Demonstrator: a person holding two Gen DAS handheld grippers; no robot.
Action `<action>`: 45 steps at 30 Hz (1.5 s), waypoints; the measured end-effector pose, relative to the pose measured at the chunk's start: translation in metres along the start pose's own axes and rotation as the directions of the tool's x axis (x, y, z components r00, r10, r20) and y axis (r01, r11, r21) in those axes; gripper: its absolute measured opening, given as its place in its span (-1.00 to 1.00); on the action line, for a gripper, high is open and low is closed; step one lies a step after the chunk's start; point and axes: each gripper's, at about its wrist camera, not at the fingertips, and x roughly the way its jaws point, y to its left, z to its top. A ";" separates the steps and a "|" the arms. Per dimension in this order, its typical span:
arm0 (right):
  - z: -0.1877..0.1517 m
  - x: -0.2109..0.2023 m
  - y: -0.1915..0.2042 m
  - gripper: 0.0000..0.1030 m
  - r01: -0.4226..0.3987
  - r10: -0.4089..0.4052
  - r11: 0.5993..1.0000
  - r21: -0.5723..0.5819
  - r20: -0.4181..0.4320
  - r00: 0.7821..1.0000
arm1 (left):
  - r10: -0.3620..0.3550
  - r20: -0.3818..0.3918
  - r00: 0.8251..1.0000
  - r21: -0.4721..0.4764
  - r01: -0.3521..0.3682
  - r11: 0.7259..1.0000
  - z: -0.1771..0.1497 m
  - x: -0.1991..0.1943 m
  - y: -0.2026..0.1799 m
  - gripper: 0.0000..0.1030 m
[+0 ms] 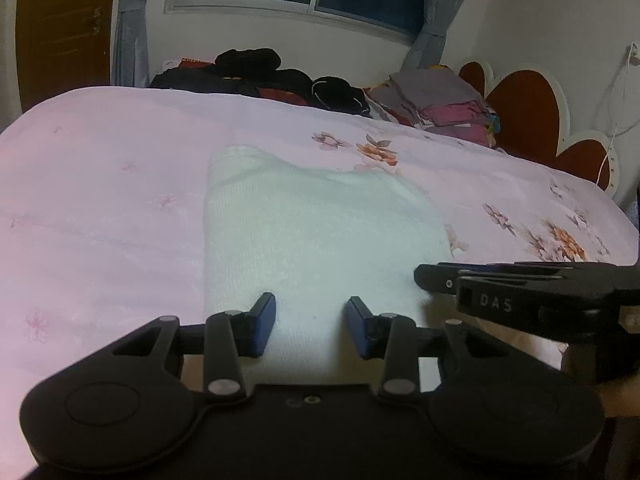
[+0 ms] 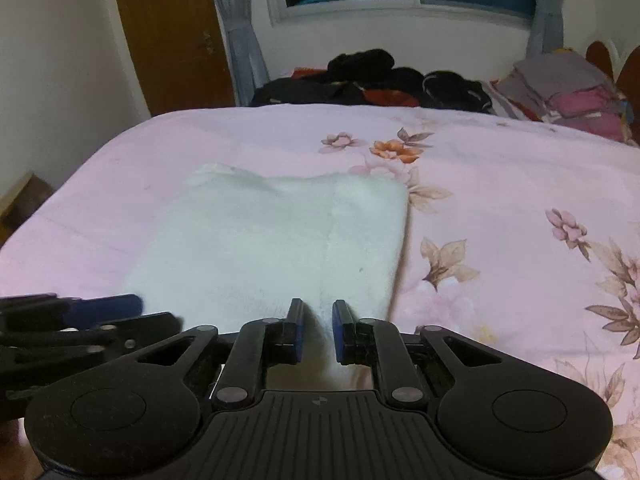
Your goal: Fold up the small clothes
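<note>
A small white knitted garment (image 1: pixel 304 232) lies flat on the pink floral bedsheet (image 1: pixel 100 184); it also shows in the right wrist view (image 2: pixel 272 240). My left gripper (image 1: pixel 311 322) is open, its blue pads either side of the garment's near edge, over its left part. My right gripper (image 2: pixel 318 326) is partly open, its pads narrowly apart around a raised ridge of the near edge towards the right side. Each gripper shows side-on in the other's view, the right gripper (image 1: pixel 520 288) and the left gripper (image 2: pixel 88 312).
A pile of dark clothes (image 1: pixel 260 76) lies at the bed's far edge, with a stack of folded grey and pink clothes (image 1: pixel 444 104) to its right. A red scalloped headboard (image 1: pixel 532 108) stands at the right. A window and curtains are behind.
</note>
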 end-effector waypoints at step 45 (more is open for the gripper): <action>-0.111 -0.319 0.023 0.69 -0.070 0.076 0.997 -0.041 0.187 0.979 | 0.355 0.127 0.926 -0.087 -0.346 0.934 -0.076 -0.270 -0.124 0.99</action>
